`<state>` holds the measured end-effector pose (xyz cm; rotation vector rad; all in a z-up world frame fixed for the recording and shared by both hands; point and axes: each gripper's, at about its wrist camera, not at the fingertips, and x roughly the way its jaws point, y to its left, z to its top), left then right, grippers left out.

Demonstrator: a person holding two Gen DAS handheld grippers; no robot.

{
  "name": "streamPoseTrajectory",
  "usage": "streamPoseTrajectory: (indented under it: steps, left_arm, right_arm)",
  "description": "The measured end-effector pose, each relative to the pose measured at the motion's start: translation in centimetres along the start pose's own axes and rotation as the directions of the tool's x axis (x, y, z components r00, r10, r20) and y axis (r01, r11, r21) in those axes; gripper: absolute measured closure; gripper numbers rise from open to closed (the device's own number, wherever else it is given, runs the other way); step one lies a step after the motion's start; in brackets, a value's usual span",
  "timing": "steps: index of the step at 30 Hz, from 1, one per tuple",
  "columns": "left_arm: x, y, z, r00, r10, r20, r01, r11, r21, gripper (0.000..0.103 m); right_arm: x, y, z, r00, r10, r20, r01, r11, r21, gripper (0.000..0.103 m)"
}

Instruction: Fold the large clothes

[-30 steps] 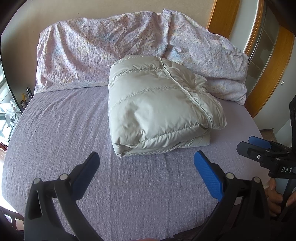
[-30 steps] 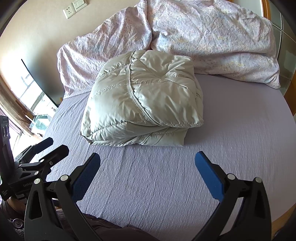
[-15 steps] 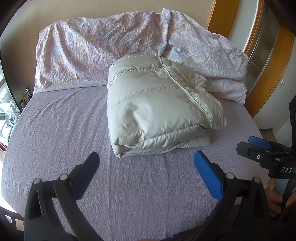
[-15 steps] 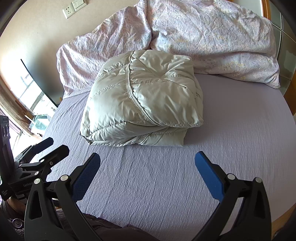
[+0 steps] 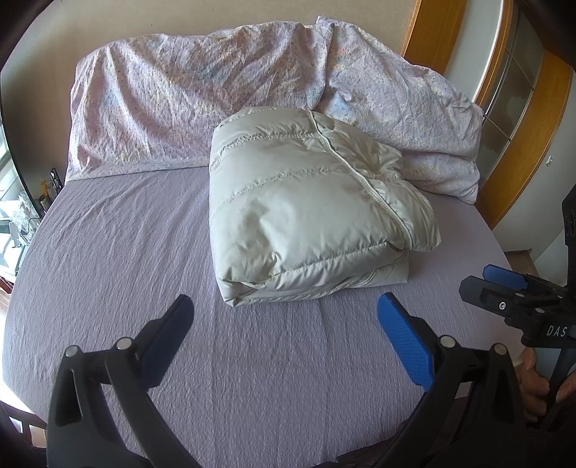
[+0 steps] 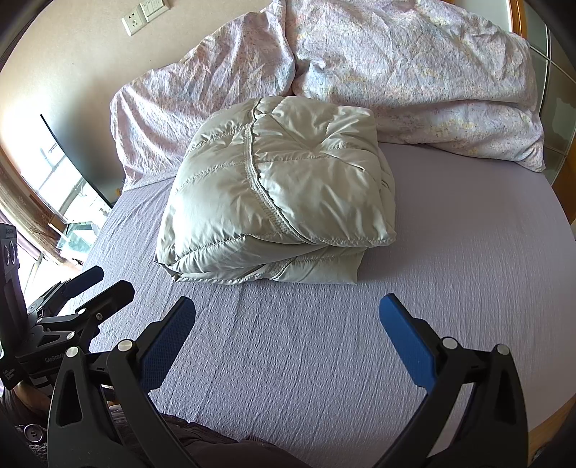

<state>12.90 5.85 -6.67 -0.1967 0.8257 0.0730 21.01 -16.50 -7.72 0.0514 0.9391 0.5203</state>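
1. Almost nothing has changed over the last second: the pale grey puffer jacket (image 5: 313, 212) lies in the same folded bundle, and both grippers hang back at the near edge of the bed (image 5: 118, 259), as they did a second ago.
2. That stillness suggests the folding is most likely finished. The jacket is doubled into a compact, roughly square stack with its layers showing along the near edge, and neither tool touches it.
3. The jacket sits on the lilac sheet toward the far middle of the bed, its far edge against the pillows (image 5: 187, 108).
4. The left gripper (image 5: 284, 316) is spread wide with nothing between its blue pads (image 5: 406, 342). It hovers over bare sheet, near the bundle but clear of it.
5. The right gripper (image 6: 288, 316) is likewise wide apart and empty, over the near part of the sheet.
6. Counts: one jacket, one bed, two grippers.
7. Two floral pillows lie side by side along the far end by the wall; the right one looks bulkier, so whether a third lies under it I cannot tell.
8. One wall socket plate (image 6: 145, 12) shows at far left in the right wrist view.
9. A hand (image 5: 540, 385) holding the right tool's handle shows at the right edge of the left wrist view.
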Motion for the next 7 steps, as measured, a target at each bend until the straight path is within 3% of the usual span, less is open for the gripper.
streamPoseTrajectory:
  steps: [7]
  left_arm:
    - [-0.05,0.05,0.03,1.000,0.000,0.001,0.000,1.000,-0.002,0.002]
  right_arm:
    - [-0.01,-0.04,0.02,1.000,0.001,0.000,-0.001,1.000,0.000,0.001]
